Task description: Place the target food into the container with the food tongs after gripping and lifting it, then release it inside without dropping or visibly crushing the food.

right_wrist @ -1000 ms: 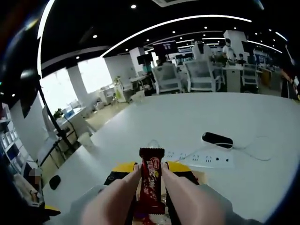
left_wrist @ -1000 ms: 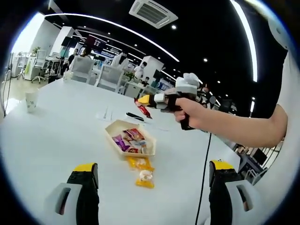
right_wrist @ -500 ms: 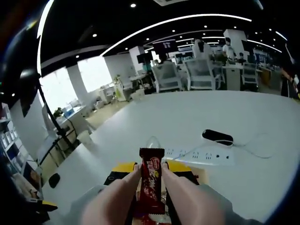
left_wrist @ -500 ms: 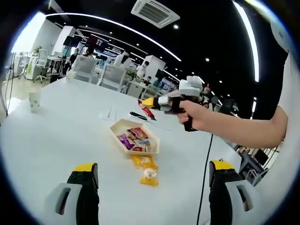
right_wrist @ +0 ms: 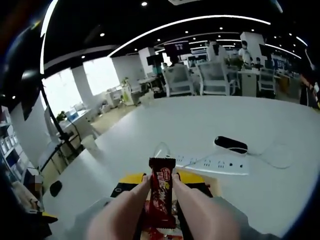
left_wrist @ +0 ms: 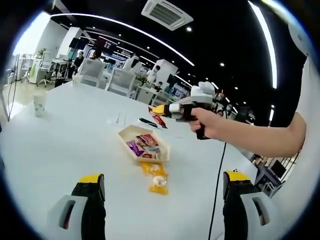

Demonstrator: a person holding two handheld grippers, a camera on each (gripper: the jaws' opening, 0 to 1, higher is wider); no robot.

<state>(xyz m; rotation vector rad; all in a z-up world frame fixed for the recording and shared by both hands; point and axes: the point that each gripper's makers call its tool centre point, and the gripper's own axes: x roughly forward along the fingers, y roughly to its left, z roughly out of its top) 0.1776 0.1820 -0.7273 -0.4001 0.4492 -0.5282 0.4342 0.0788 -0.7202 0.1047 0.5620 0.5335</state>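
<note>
Two tools in use over one white bench [left_wrist: 55, 145].

Item 1, left of the left gripper view: white paper cup [left_wrist: 39, 102] standing alone near the bench edge, well apart from everything else.

Item 2, lower part of the same view: left tool [left_wrist: 162, 192], black jaws tipped yellow, standing wide apart with nothing between them.

Item 3, centre: pale hexagonal cardboard tray [left_wrist: 126, 133], the container, holding several purple and red wrapped snacks. Just below it in the frame lie two yellow wrapped sweets [left_wrist: 155, 177] loose on the bench.

Item 4, centre right, above the tray: right tool [left_wrist: 156, 110], gripped by a bare hand [left_wrist: 206, 122] entering from the right. Its yellow-tipped jaws are clamped on a red wrapped chocolate bar [left_wrist: 160, 120], the target food, held in the air above and just beyond the tray's far end, not yet inside.

Item 5, lower centre of the right gripper view: the same bar [right_wrist: 162, 196] standing upright between the right tool's [right_wrist: 161, 200] pale tong arms, wrapper undented as far as can be seen. Right of it, a white power strip [right_wrist: 212, 165] and a black oblong device [right_wrist: 231, 144] lie on the bench.

Handling advice: lower the bar until it sits over the tray's open middle, close to the snacks already there. Keep the squeeze light and steady, then part the jaws only once the bar is low enough to settle rather than fall. Avoid nudging the light tray's wall.
</note>
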